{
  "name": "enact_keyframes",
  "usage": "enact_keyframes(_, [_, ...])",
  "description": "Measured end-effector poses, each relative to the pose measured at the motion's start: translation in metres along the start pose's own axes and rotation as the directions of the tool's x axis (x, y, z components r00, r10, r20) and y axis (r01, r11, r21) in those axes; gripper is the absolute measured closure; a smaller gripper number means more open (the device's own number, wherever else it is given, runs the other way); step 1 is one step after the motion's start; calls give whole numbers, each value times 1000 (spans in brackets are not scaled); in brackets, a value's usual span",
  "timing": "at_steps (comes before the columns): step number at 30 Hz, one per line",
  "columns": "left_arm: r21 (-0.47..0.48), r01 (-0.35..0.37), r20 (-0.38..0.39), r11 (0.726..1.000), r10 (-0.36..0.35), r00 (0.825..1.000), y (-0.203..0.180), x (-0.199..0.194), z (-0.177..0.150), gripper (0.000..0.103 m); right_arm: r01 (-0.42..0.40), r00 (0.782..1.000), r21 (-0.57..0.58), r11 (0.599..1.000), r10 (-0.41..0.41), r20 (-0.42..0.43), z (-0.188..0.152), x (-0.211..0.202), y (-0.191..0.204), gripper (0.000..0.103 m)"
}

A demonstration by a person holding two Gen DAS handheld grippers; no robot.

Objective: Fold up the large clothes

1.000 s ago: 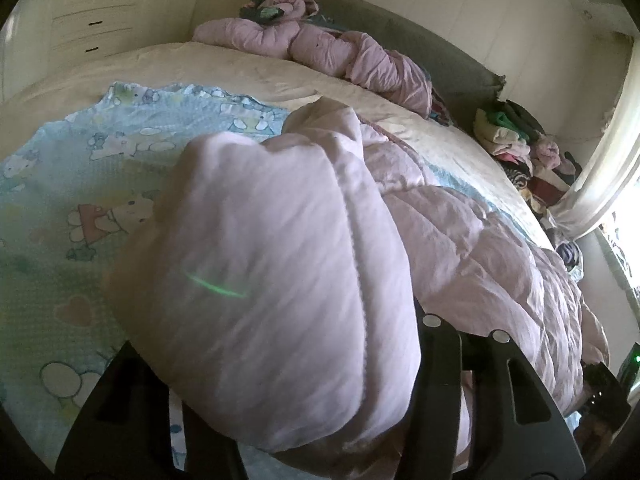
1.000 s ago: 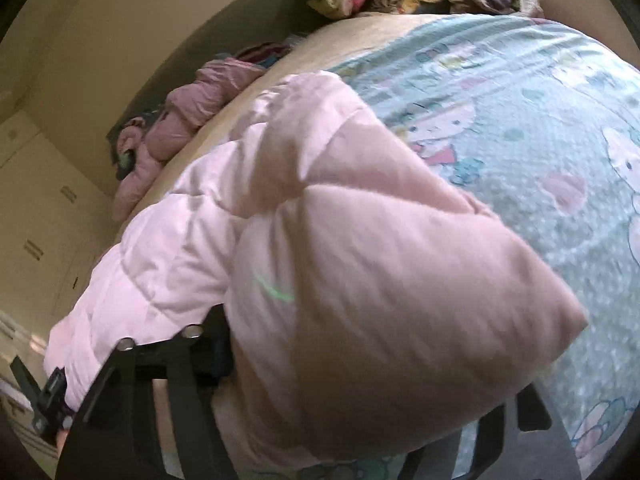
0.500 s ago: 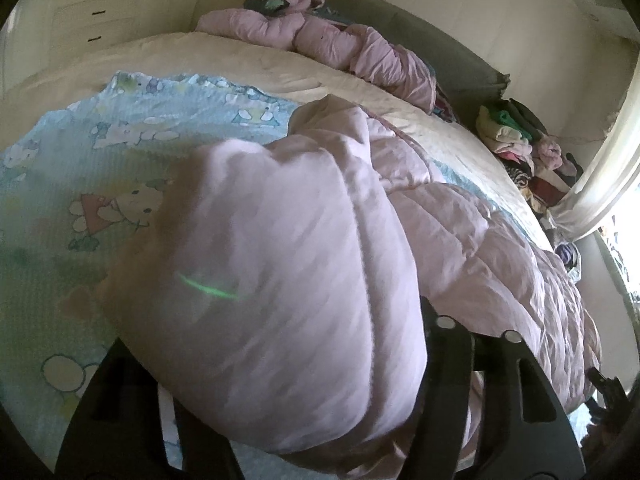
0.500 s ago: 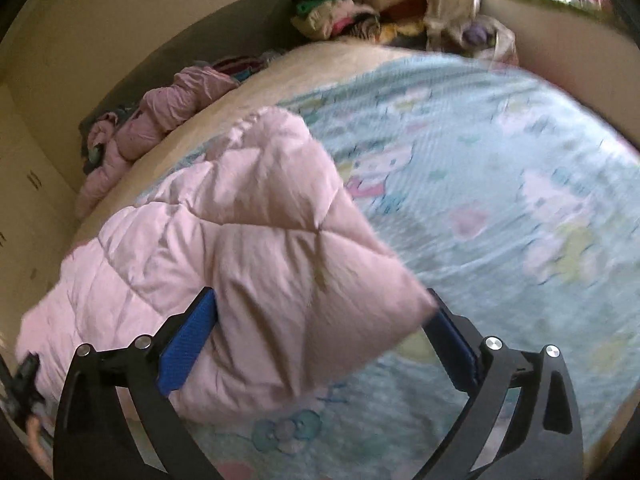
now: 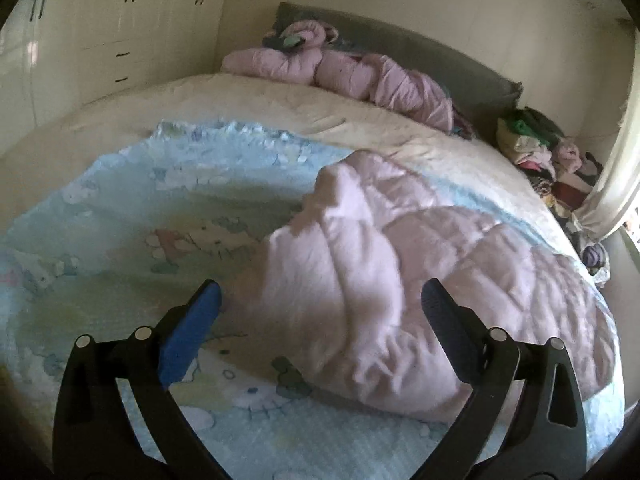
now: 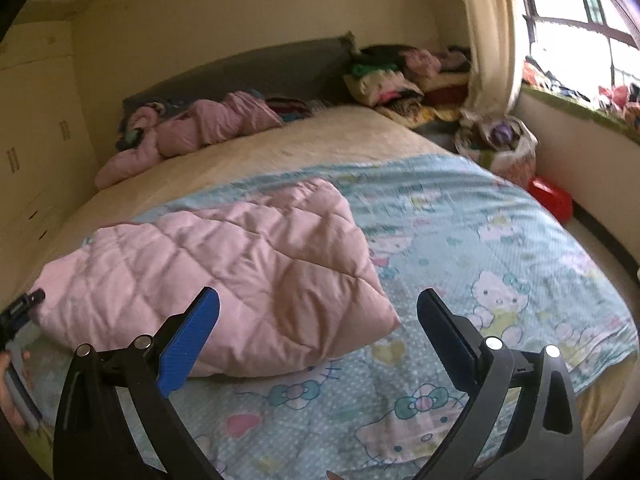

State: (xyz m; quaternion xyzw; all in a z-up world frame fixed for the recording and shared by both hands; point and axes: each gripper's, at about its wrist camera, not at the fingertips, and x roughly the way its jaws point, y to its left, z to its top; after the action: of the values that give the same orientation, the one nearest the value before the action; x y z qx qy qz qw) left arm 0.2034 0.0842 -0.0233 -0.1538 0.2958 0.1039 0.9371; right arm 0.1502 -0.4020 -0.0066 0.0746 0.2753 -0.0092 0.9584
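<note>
pink quilted coat (image 6: 224, 280) lying folded on the blue cartoon sheet (image 6: 480, 240) of the bed (image 5: 280, 104), left tongs (image 5: 320, 300) just spread wide with the coat's edge loose between them, right tongs (image 6: 318, 308) just spread wide, holding nothing

Our left gripper (image 5: 320, 300) points forward and down, its two black arms spread apart at the bottom of the left wrist view. Its jaws have just been opening and now stand wide, the blue pads (image 5: 188, 332) clear on both sides with nothing pressed between them. Our right gripper (image 6: 318, 308) points forward and down too. Its jaws have also just been opening, and its blue pads (image 6: 188, 340) stand far apart, touching nothing. At the left edge of the right wrist view, a hand (image 6: 12, 396) shows by the black body of the left gripper.
</note>
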Motion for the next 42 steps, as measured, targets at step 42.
enact_keyframes(42, [214, 144, 1, 966, -147, 989, -74, -142, -87, 9, -185, 981, -88, 979, 180, -66, -60, -79, 50, 4])
